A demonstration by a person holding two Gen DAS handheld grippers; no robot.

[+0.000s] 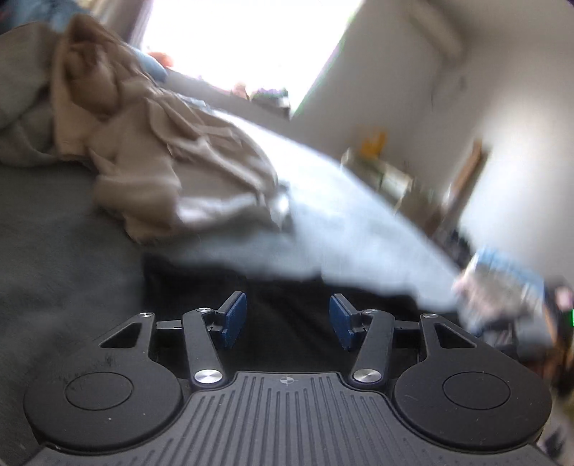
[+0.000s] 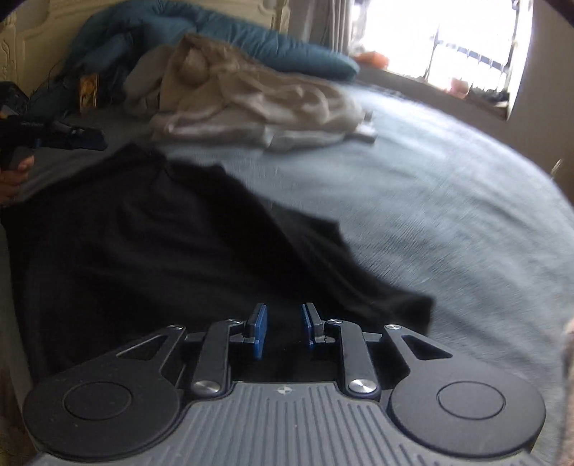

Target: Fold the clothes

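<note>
At the far left of the right wrist view, the person's hand [image 2: 14, 179] holds the left gripper [image 2: 91, 139] above the bed, its blue-tipped fingers pointing toward the middle of the mattress. Behind it, against the cream headboard [image 2: 21, 46], a teal duvet [image 2: 201, 32] lies bunched up. Just right of that sits a heap of beige and tan clothes [image 2: 258, 104], crumpled and unfolded, resting on the light blue bedsheet [image 2: 448, 200]. In front of the heap, a black garment [image 2: 150, 243] is spread fairly flat across the near part of the bed, its right edge running diagonally down to a corner near the right gripper [image 2: 283, 329]. That gripper's jaws stand slightly apart with nothing between the blue pads [image 2: 260, 328]; black cloth lies beneath them, and whether they touch it I cannot tell. A bright window [image 2: 441, 39] fills the upper right.

In the left wrist view, the left gripper [image 1: 288, 319] has its jaws about half open and empty, hovering over the black garment [image 1: 287, 286]. The beige heap [image 1: 161, 150] lies up and to the left, the pale sheet [image 1: 340, 229] stretches right, heavily blurred.
</note>
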